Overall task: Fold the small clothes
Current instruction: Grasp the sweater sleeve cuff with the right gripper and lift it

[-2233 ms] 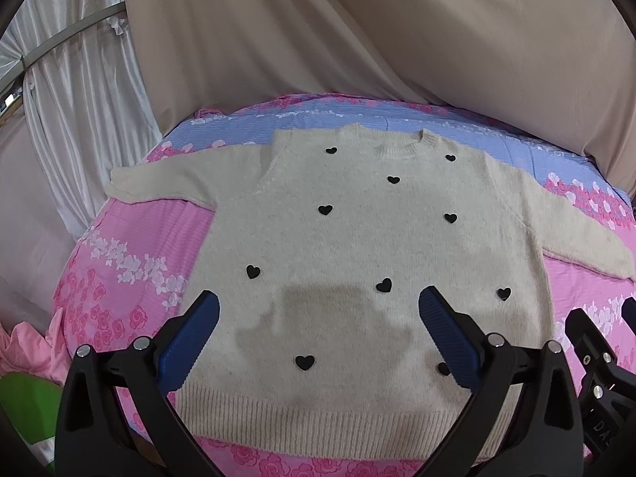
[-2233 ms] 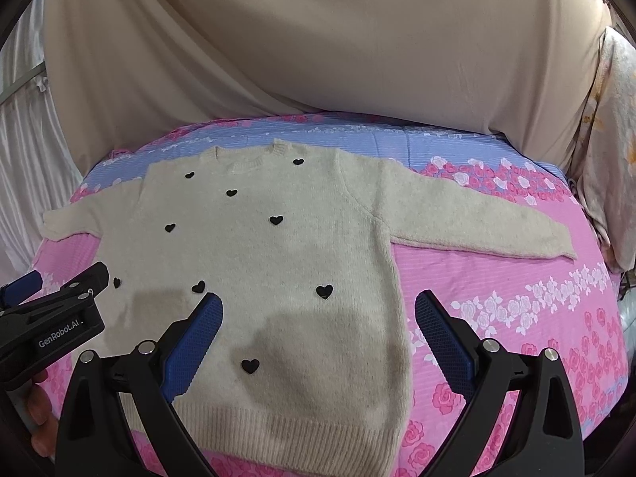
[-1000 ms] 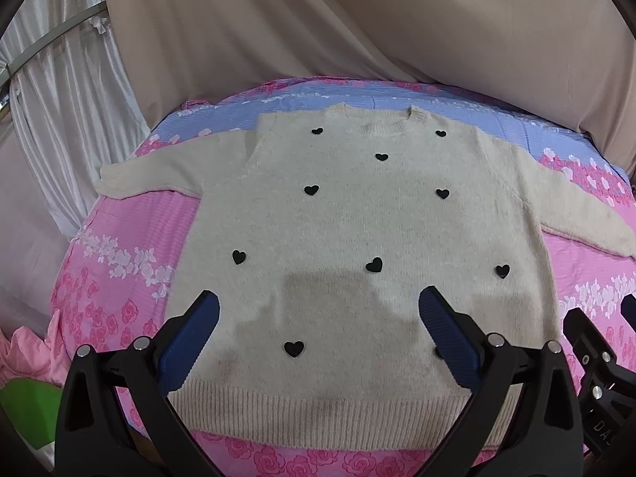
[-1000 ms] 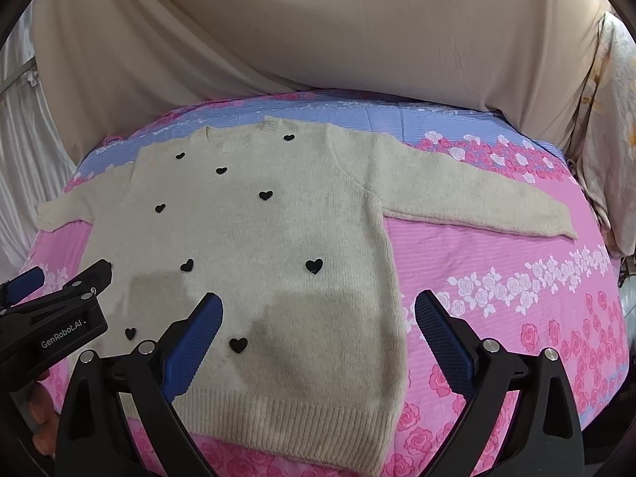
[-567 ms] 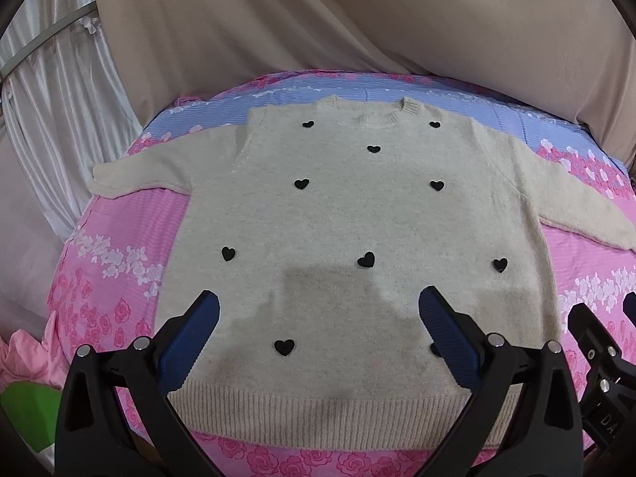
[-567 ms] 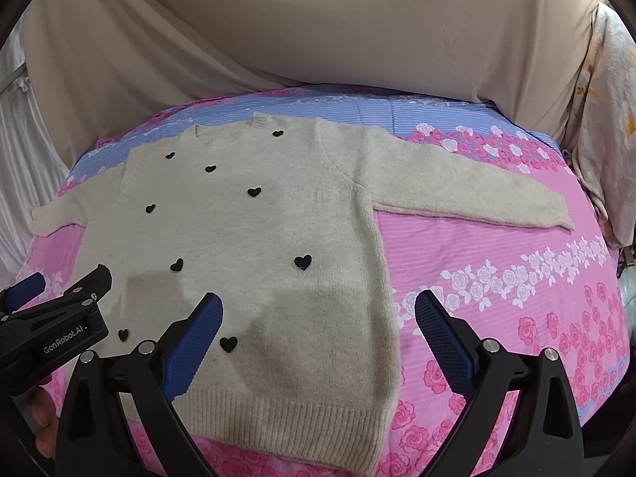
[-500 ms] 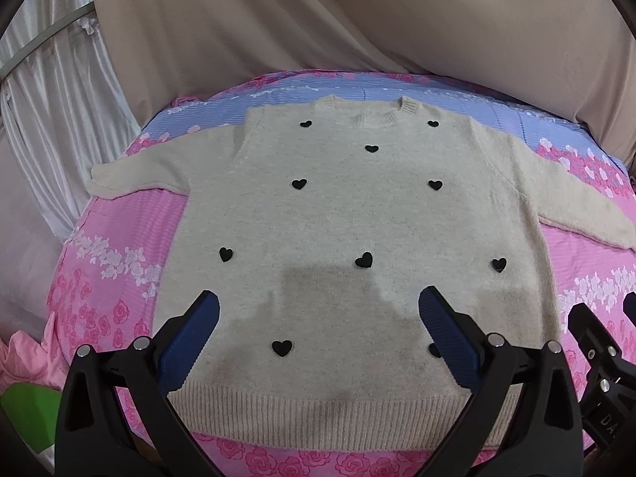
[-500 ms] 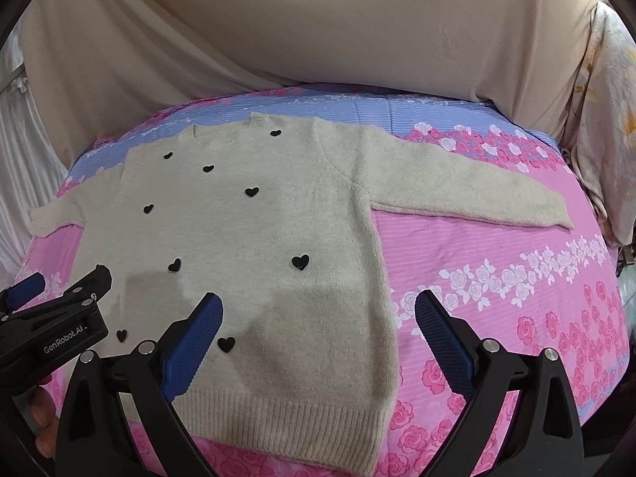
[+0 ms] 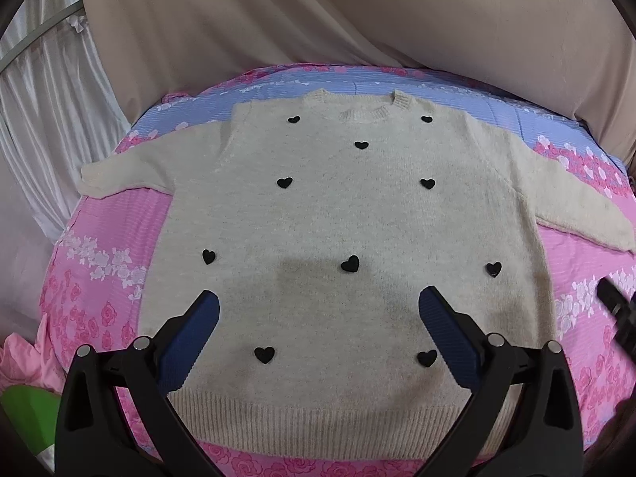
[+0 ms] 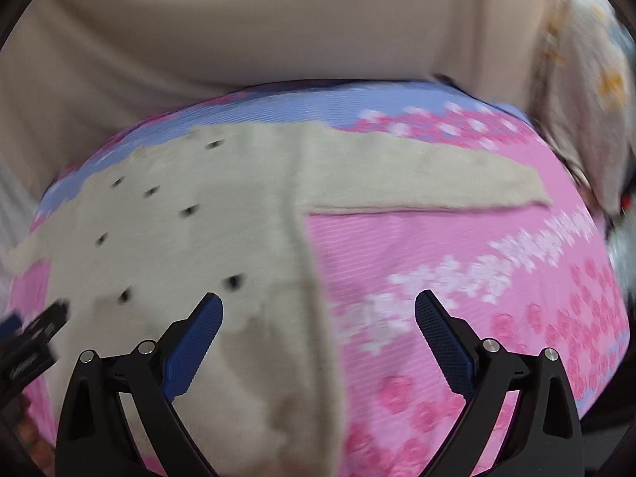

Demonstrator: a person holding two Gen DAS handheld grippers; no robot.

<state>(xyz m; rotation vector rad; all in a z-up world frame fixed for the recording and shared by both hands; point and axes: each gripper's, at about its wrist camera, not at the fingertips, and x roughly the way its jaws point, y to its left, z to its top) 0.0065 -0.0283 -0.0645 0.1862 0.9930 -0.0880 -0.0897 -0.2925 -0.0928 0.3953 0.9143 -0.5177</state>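
Plainly, in the left wrist view, the cream knitted sweater with small black hearts (image 9: 349, 230) lies flat, front up, on the pink and blue floral bedsheet (image 9: 103, 262), neck at twelve o'clock and ribbed hem at six o'clock. Both sleeves spread out sideways, toward nine and three o'clock. The left tongs (image 9: 318, 318) hang above the lower body of the sweater, blue-padded fingers (image 9: 190, 338) spread wide and gripping nothing. A beige draped curtain (image 9: 357, 20) fills the background at twelve o'clock.

From the right wrist view, which is motion-blurred, the right tongs (image 10: 318, 318) stand wide apart too, empty, over the sweater's right side seam (image 10: 302, 262). One sleeve (image 10: 417, 183) runs toward two o'clock across the sheet. At eight o'clock the left tongs' black body shows at the frame edge.
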